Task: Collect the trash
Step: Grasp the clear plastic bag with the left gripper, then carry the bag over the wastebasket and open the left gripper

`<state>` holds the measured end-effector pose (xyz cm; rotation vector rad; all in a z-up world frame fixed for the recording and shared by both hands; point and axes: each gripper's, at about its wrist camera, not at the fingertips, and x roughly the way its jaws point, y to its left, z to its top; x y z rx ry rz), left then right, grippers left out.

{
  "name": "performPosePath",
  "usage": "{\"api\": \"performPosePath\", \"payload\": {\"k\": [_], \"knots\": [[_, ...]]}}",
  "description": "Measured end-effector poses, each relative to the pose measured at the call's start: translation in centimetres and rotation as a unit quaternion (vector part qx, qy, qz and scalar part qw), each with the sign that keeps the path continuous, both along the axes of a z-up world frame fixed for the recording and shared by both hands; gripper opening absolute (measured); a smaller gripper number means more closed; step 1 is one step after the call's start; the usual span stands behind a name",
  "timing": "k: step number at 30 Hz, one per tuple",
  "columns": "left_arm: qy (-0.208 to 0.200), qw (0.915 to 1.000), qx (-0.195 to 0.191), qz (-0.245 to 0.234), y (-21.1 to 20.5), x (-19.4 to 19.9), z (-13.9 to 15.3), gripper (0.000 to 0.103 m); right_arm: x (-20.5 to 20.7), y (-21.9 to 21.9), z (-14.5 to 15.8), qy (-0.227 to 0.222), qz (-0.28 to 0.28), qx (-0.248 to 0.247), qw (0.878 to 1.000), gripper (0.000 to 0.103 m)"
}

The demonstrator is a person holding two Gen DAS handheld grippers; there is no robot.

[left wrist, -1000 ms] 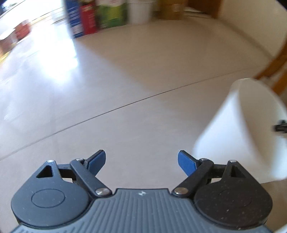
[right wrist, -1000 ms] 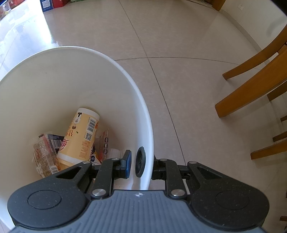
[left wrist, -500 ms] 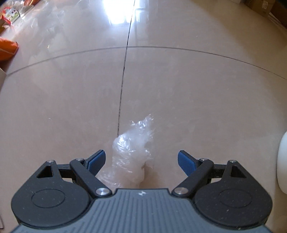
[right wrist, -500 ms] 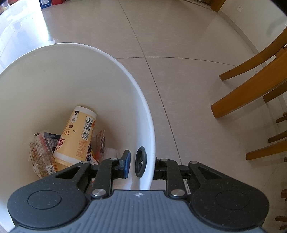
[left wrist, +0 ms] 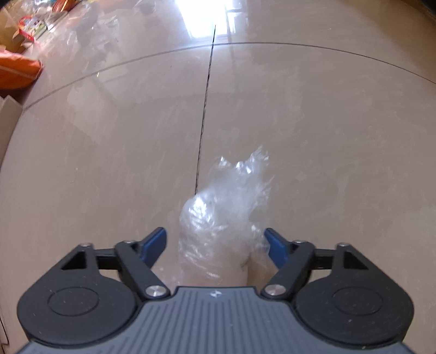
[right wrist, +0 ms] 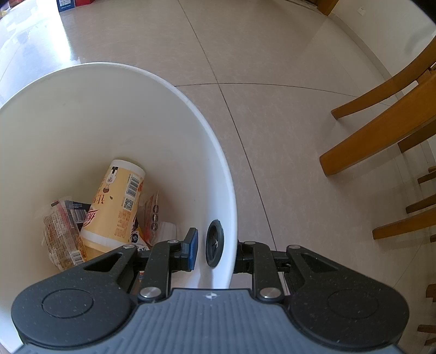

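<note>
Left gripper (left wrist: 215, 243) gapes wide around the plastic wrap (left wrist: 222, 215); flimsy film may slip. Right gripper (right wrist: 215, 249) clamps the bin (right wrist: 215, 141) rim.

- The left gripper (left wrist: 216, 246) pointed down at a glossy beige tiled floor (left wrist: 313, 114), its blue-padded fingers (left wrist: 154, 242) spread wide.
- A crumpled clear plastic bag (left wrist: 220, 215) lay on the floor between the fingers (whether either pad touched it could not be told), its ragged end reaching away from the gripper.
- A dark grout line (left wrist: 204, 109) ran from the bag toward a bright patch of glare (left wrist: 203, 16) at the far edge.
- An orange cushion (left wrist: 16, 72) sat at the far left, with blurred colourful clutter (left wrist: 32, 26) beyond it.
</note>
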<state>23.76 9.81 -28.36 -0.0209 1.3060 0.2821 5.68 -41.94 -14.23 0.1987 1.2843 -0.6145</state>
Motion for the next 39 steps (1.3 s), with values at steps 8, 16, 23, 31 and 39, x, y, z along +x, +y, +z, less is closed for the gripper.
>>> {"api": "performPosePath", "payload": {"k": [8,16,23,31,39], "knots": [[0.004,0.9999,-0.005,-0.010,0.0,-0.1,0.3,0.044,0.0,0.0,-0.1,0.000,-0.001,0.001,1.000,0.026],[0.000,0.9978,-0.027,-0.060,-2.5,-0.3,4.1,0.043,0.1,0.0,-0.1,-0.001,-0.001,0.003,1.000,0.026],[0.012,0.9861,-0.066,-0.152,-8.1,-1.0,11.2,0.043,0.1,-0.1,0.0,-0.002,-0.002,0.003,1.000,0.026],[-0.035,0.9526,-0.117,-0.279,-16.8,-1.0,24.2,0.043,-0.1,-0.4,0.1,-0.009,-0.007,0.013,1.000,0.026],[-0.086,0.8999,-0.197,-0.379,-27.7,-0.5,33.1,0.043,-0.1,-0.4,-0.1,-0.008,-0.002,0.009,1.000,0.026]]}}
